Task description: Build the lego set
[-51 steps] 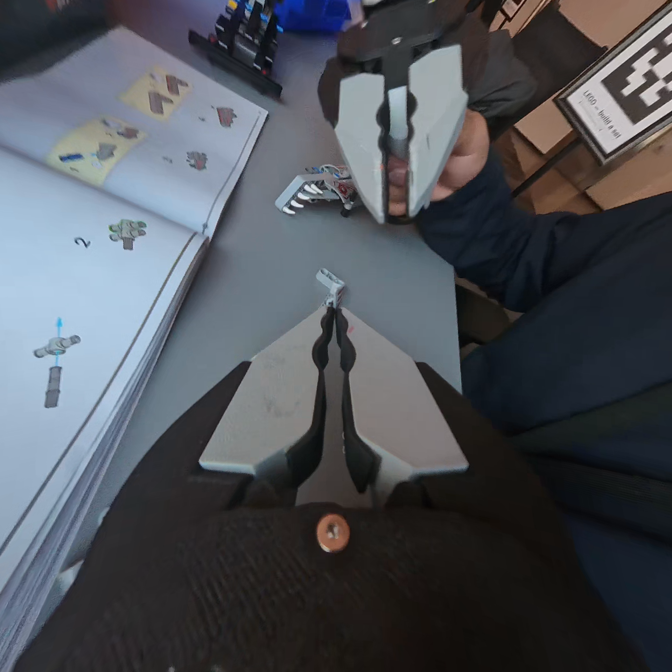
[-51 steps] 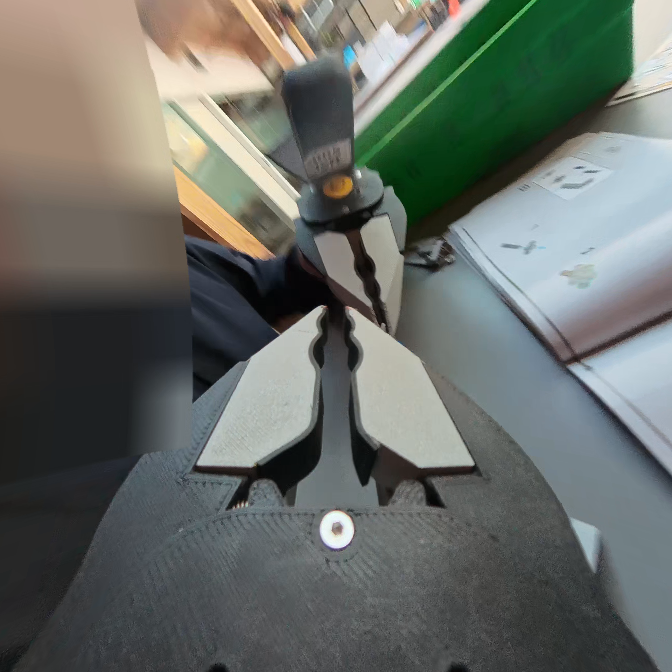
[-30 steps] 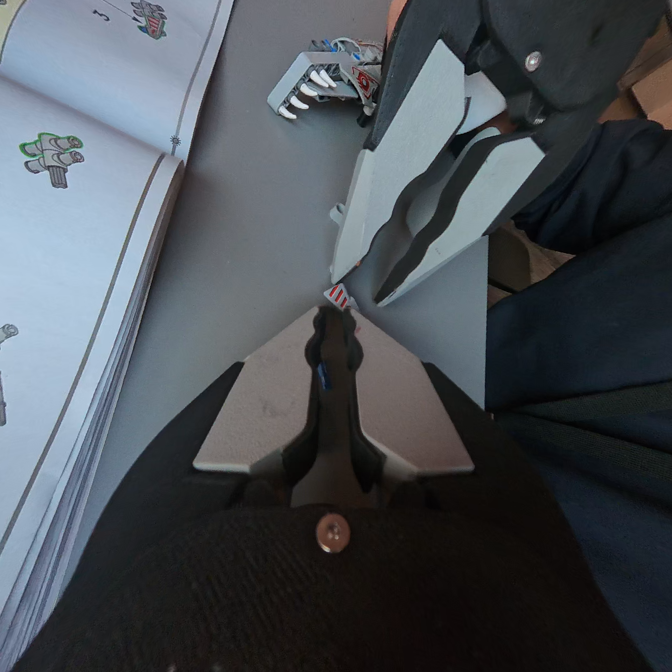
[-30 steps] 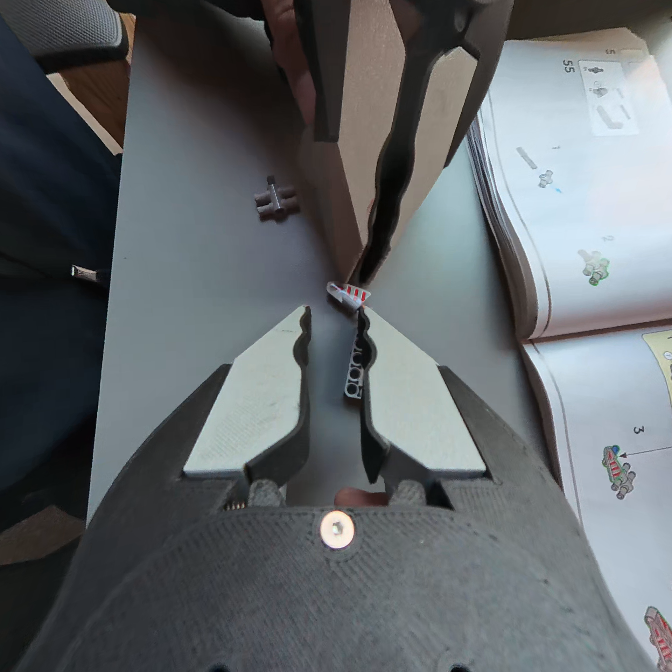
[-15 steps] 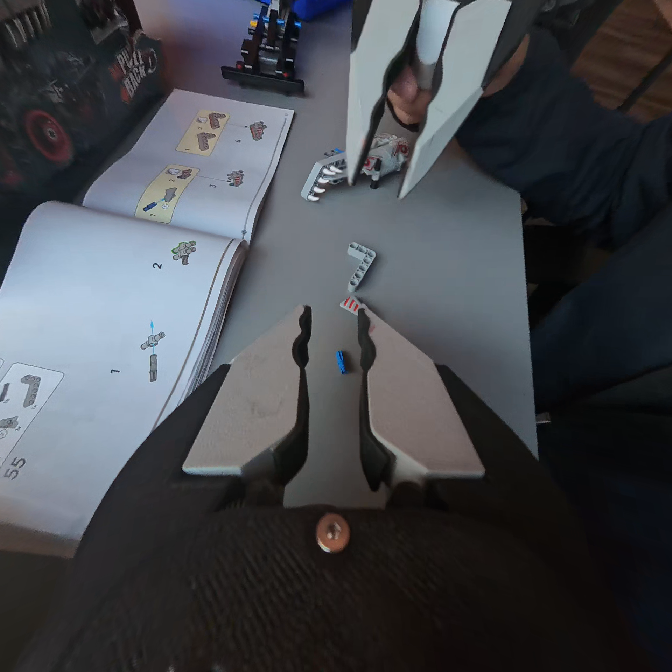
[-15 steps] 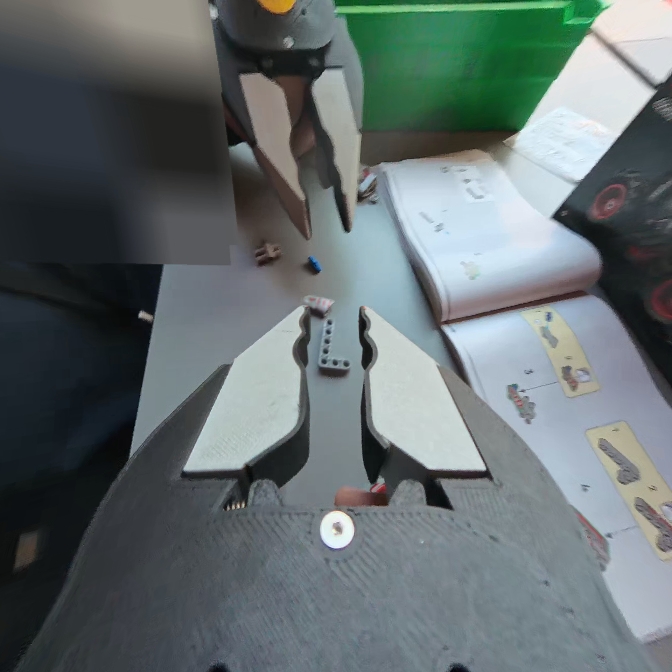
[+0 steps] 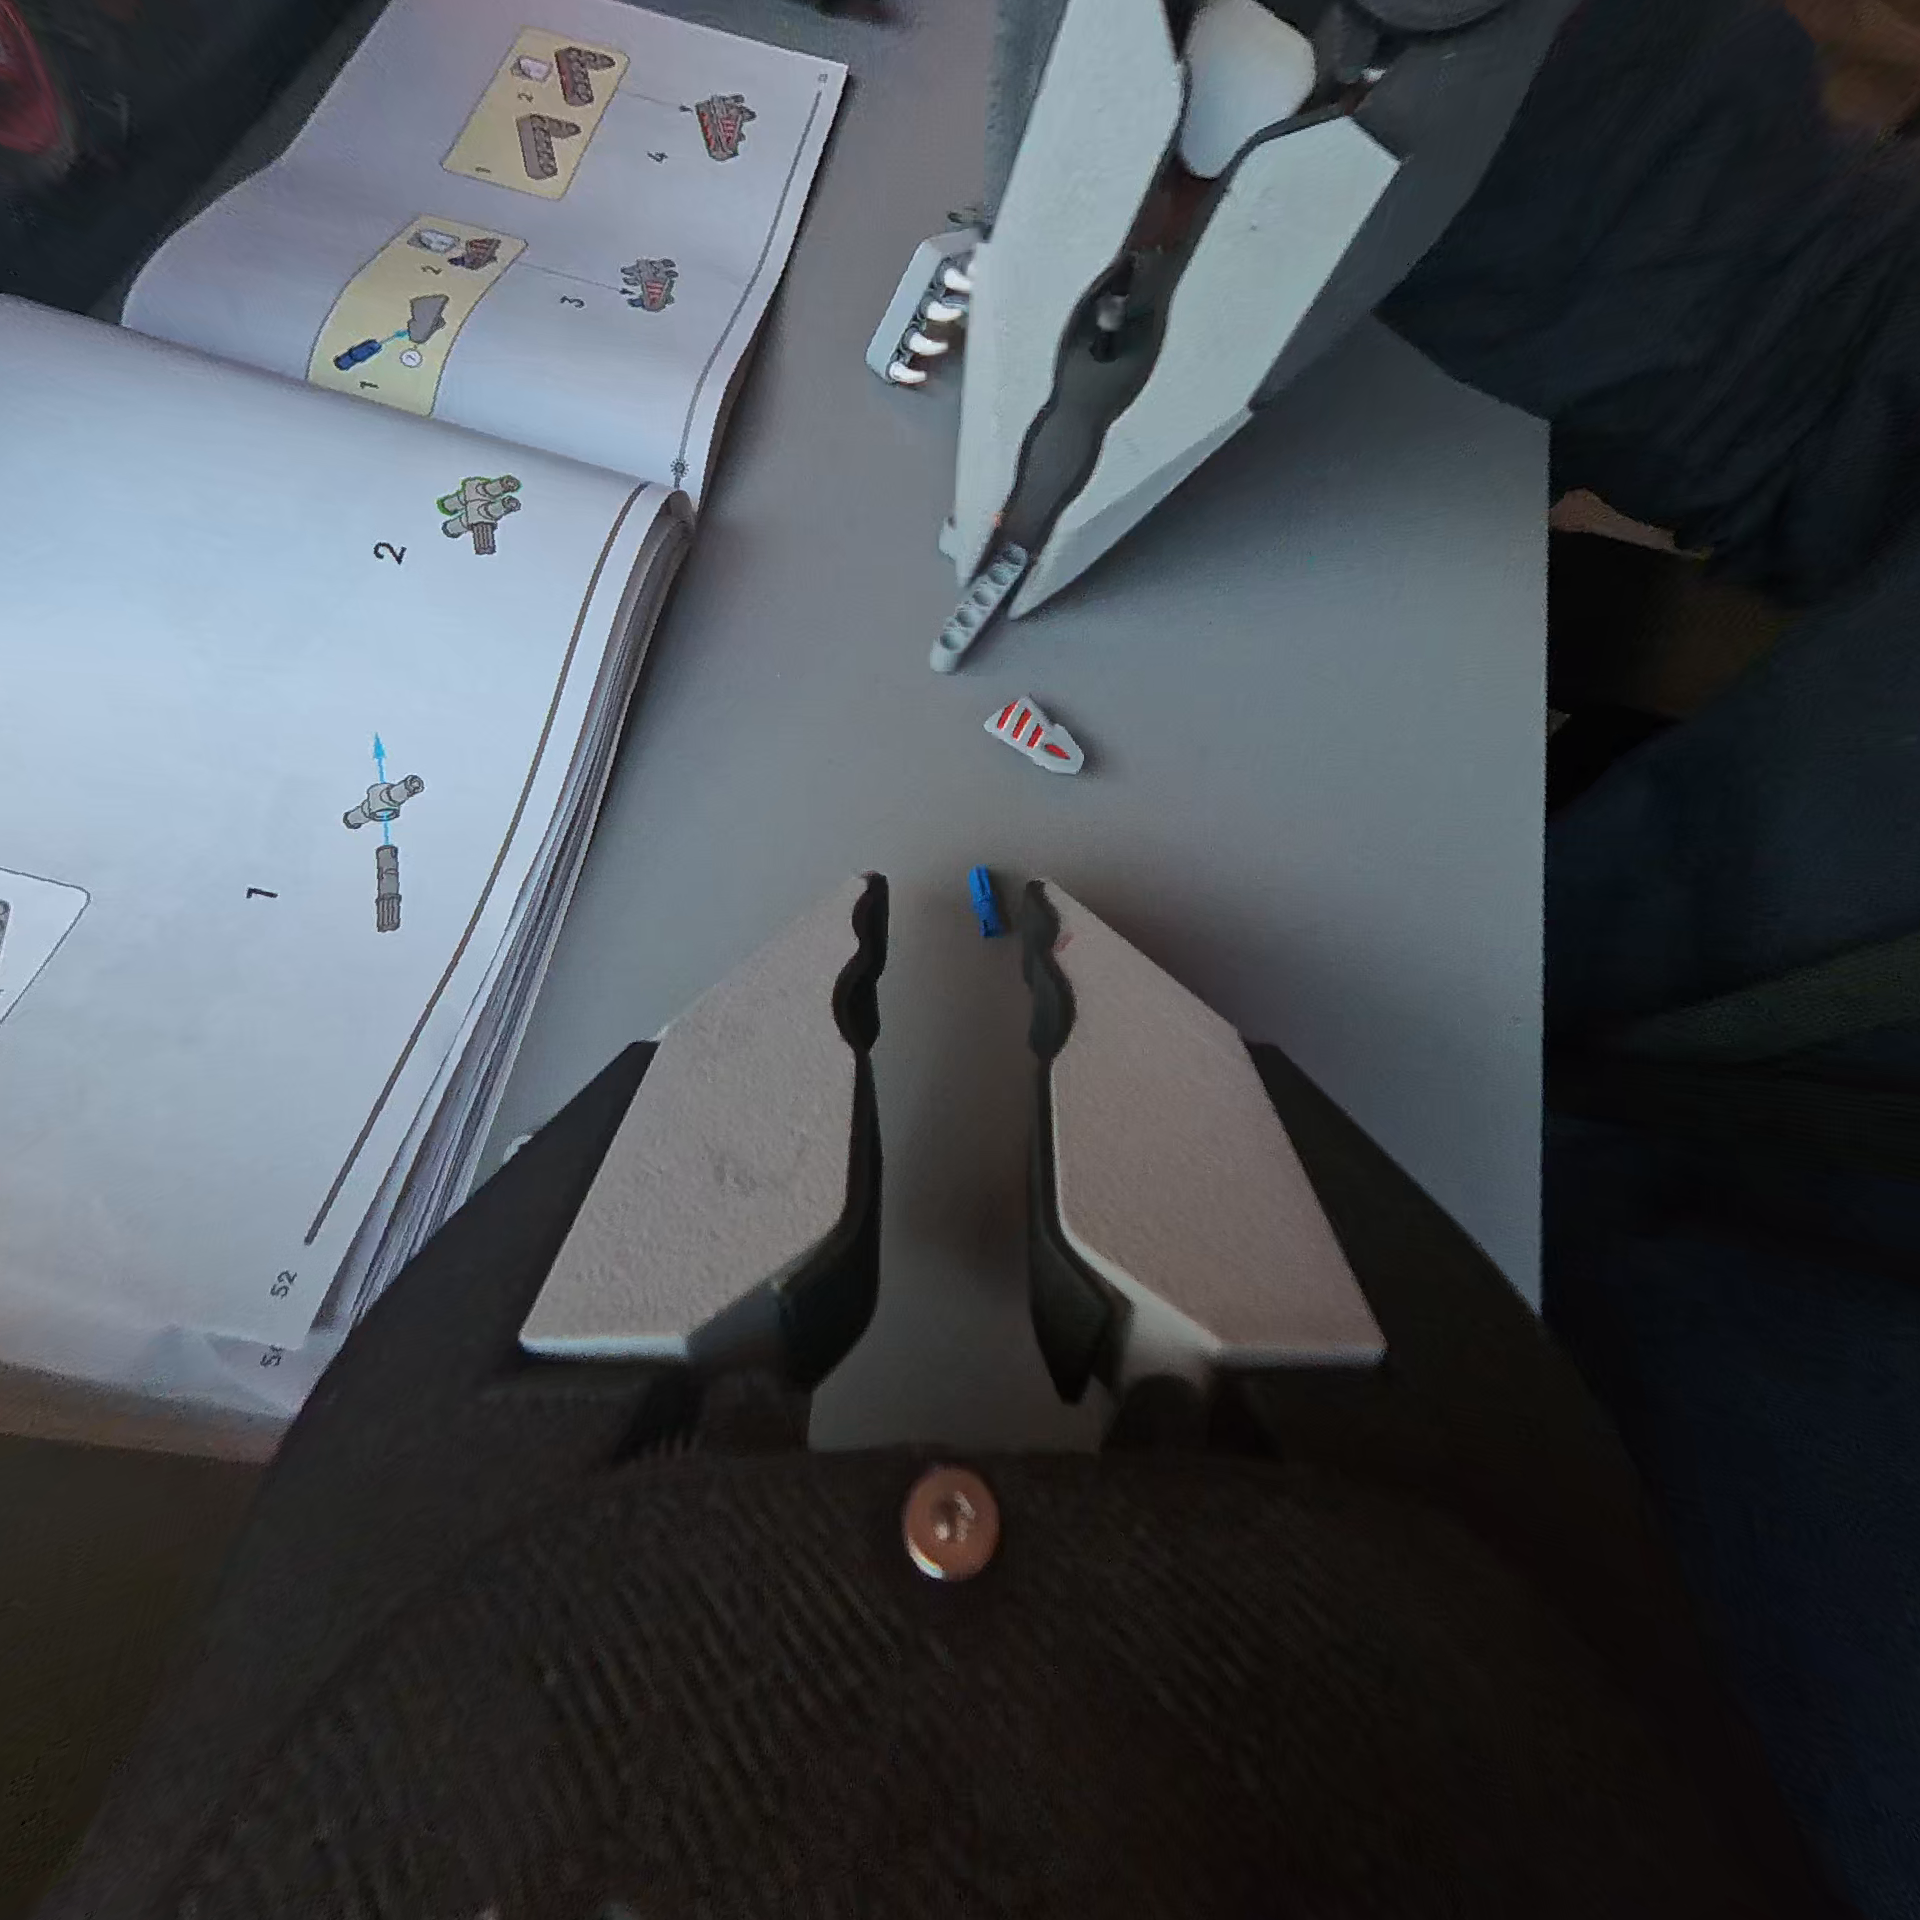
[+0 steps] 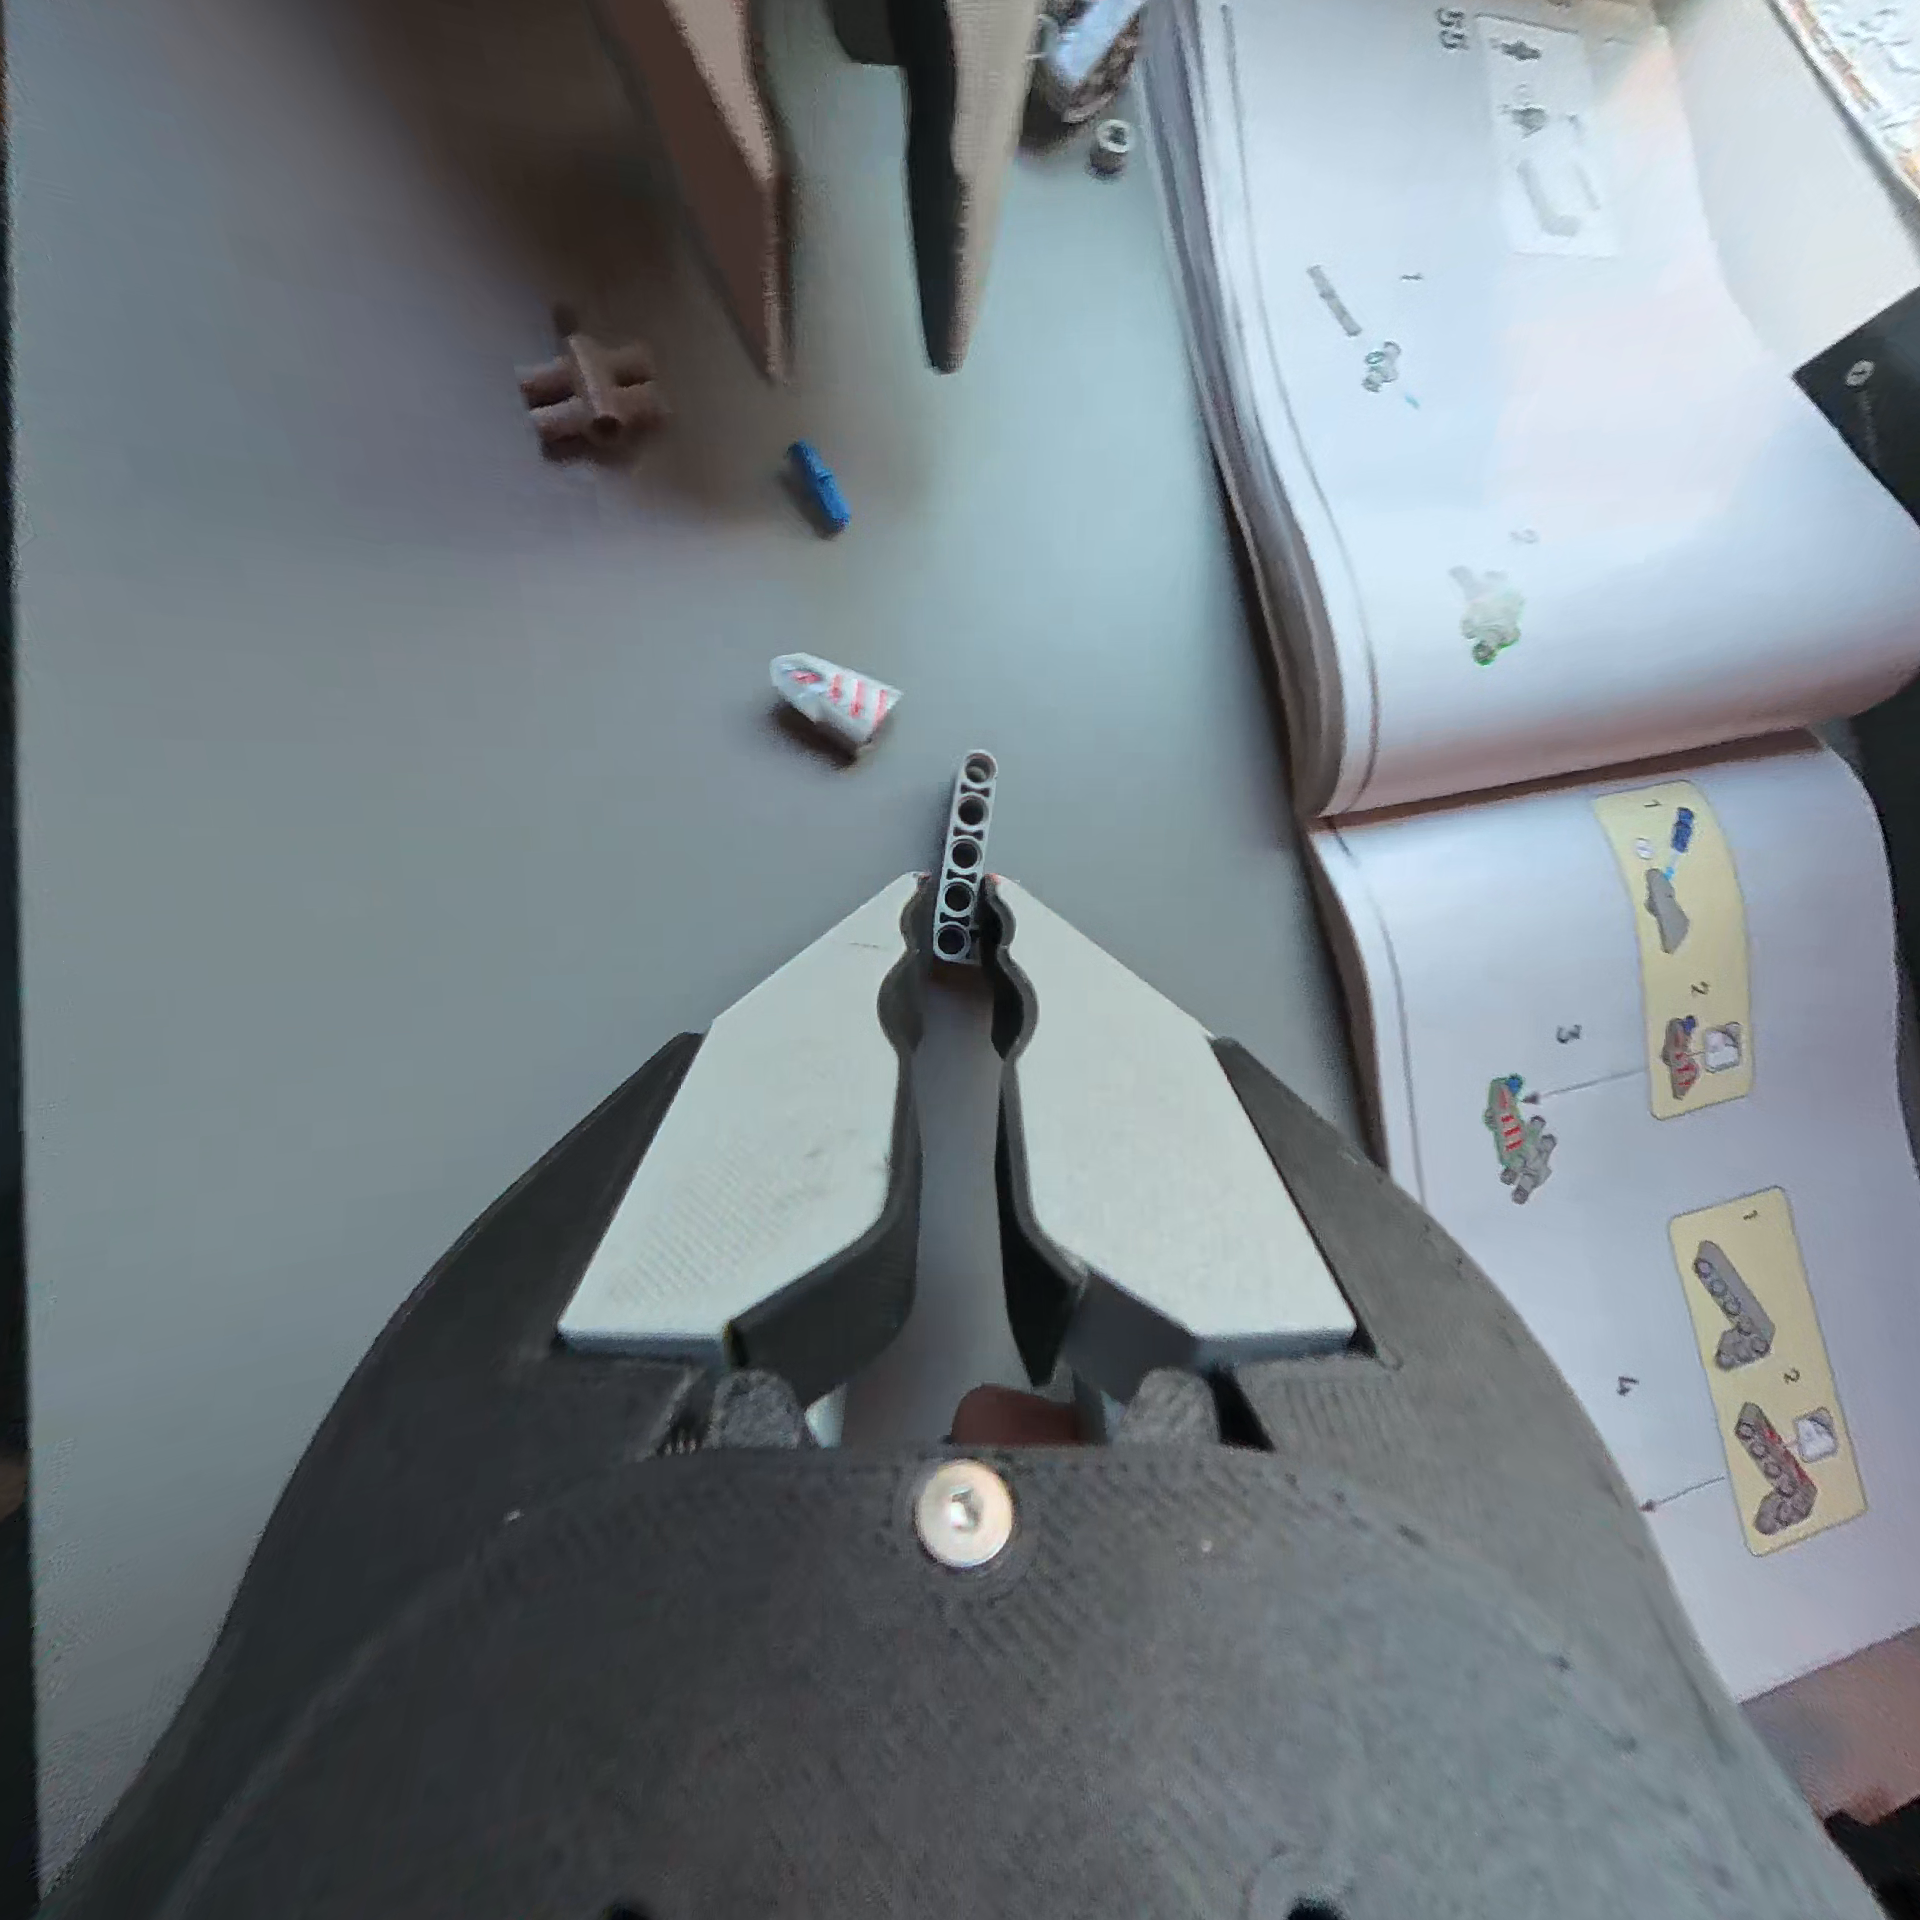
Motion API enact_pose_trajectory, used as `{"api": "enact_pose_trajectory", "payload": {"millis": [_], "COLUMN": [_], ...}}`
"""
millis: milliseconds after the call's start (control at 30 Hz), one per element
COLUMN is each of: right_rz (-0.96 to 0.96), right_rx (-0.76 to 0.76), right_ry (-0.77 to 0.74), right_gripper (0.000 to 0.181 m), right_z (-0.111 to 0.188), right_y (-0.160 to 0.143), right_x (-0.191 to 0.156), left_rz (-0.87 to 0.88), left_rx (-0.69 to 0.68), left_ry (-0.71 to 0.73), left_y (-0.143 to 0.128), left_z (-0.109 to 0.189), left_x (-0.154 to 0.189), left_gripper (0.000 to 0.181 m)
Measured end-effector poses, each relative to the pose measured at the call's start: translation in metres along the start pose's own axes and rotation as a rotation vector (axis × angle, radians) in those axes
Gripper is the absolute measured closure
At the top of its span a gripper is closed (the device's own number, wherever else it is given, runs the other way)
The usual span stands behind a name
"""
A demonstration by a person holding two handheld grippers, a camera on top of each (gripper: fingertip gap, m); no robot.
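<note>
My right gripper (image 8: 958, 883) is shut on a grey beam with holes (image 8: 966, 842), which sticks out past its tips; the gripper (image 7: 1000, 582) and beam (image 7: 971, 613) also show in the left wrist view, low over the grey table (image 7: 1299, 727). My left gripper (image 7: 951, 888) is open and empty, with a small blue pin (image 7: 985, 902) lying between its tips. The left gripper (image 8: 862, 353) shows at the top of the right wrist view, near the blue pin (image 8: 819, 488). A small white piece with red stripes (image 7: 1032, 736) lies on the table between the two grippers (image 8: 836, 698).
An open instruction booklet (image 7: 312, 727) lies left of the pieces (image 8: 1558, 623). A grey toothed lego assembly (image 7: 920, 312) sits behind the right gripper. A brown connector piece (image 8: 587, 390) lies on the table. A person's dark blue clothing (image 7: 1714, 727) is beyond the table's right edge.
My right gripper has come down and shut on the grey beam that lay on the table. My left gripper stays open and has lowered toward the blue pin.
</note>
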State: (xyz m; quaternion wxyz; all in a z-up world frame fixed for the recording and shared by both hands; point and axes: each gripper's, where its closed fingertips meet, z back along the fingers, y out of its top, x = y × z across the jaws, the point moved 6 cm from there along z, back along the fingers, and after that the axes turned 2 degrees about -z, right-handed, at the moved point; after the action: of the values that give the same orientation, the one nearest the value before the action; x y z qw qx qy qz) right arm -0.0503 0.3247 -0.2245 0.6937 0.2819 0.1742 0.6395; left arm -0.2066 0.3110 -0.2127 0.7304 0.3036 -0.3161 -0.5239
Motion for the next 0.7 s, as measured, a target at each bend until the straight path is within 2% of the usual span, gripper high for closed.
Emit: {"api": "enact_pose_trajectory", "payload": {"millis": [167, 267, 400, 567, 700], "right_rz": [-0.046, -0.068, -0.120, -0.208, -0.360], "right_rx": [0.004, 0.099, 0.280, 0.594, 0.809], "right_ry": [-0.119, -0.064, 0.000, -0.057, -0.145], "right_gripper": [0.173, 0.167, 0.159, 0.162, 0.165], "right_z": [-0.007, 0.002, 0.030, 0.087, 0.120], "right_y": [0.007, 0.011, 0.014, 0.013, -0.002], "right_x": [0.016, 0.012, 0.010, 0.028, 0.052], "left_rz": [-0.015, -0.029, -0.037, -0.014, -0.025], "left_rx": [0.013, 0.023, 0.022, 0.061, 0.104], "left_ry": [0.005, 0.010, 0.024, 0.027, 0.049], "left_y": [0.002, 0.004, 0.003, 0.007, 0.010], "left_z": [-0.001, -0.002, -0.003, -0.001, 0.002], "left_x": [0.005, 0.007, 0.007, 0.004, 0.001], "left_gripper": [0.158, 0.158, 0.156, 0.155, 0.154]}}
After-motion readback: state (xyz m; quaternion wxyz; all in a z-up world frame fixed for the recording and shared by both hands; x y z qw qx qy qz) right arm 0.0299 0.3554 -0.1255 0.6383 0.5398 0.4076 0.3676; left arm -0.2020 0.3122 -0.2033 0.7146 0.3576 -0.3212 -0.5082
